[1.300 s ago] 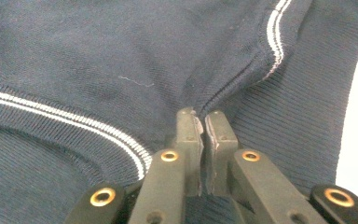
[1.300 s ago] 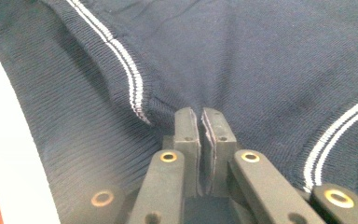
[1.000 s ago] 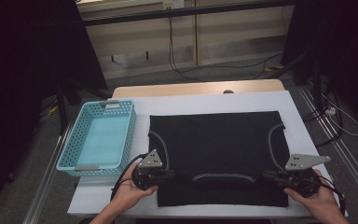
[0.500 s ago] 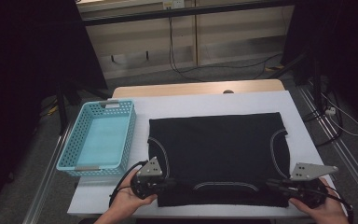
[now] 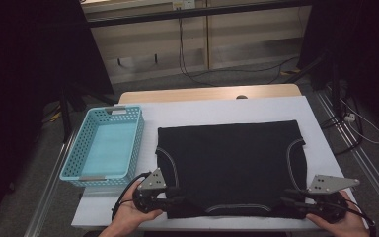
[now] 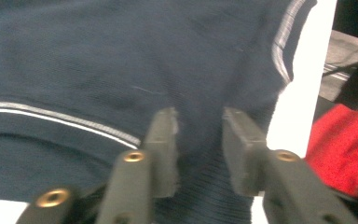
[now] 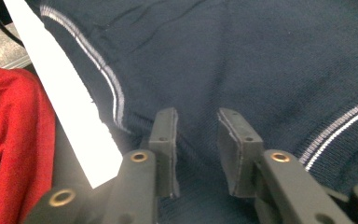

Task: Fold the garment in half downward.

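**Two hand-held grippers poised at near edge of dark garment**

A dark navy garment (image 5: 229, 165) with pale striped trim lies spread flat on the white bench (image 5: 217, 111), just right of a light-blue plastic basket (image 5: 104, 148) that stands along the bench's left side. The left hand-held gripper (image 5: 173, 201), cradled in the person's left hand (image 5: 128, 219), sits at the garment's near left corner. In the left gripper view its jaws stand apart over the ribbed hem, cloth showing in the gap between them, with nothing pinched. The right hand-held gripper (image 5: 292, 200), held in the right hand (image 5: 338, 222), sits at the garment's near right corner. In the right gripper view its jaws are likewise spread, resting over the fabric beside a striped seam. Red cloth (image 7: 14, 140) shows beyond the bench edge, off the garment's corner.
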`<act>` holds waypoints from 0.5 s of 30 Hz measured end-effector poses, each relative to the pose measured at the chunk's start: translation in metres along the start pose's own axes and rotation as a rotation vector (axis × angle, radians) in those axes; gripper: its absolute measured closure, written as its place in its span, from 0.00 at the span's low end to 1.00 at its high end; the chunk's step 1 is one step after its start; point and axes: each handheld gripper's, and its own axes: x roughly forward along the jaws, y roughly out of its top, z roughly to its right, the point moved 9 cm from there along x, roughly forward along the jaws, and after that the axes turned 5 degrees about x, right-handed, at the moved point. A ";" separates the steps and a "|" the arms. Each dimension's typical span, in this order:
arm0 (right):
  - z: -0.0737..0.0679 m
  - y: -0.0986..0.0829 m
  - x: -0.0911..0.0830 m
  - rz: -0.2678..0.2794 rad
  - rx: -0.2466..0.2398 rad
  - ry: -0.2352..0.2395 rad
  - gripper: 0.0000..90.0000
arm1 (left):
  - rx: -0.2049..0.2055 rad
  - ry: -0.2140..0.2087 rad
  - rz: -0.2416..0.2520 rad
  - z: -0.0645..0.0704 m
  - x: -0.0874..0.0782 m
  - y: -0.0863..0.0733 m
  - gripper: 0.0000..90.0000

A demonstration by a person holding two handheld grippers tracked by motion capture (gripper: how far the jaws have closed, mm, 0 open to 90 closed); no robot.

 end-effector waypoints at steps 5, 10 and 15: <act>0.003 0.002 0.002 0.013 -0.002 -0.027 0.66 | -0.036 0.072 0.007 -0.013 0.001 0.000 0.52; 0.004 0.007 0.006 0.032 -0.026 -0.049 0.60 | -0.076 0.142 0.021 -0.031 0.005 0.003 0.33; 0.010 0.016 0.014 0.052 -0.020 -0.065 0.55 | -0.082 0.180 0.031 -0.044 0.007 0.008 0.25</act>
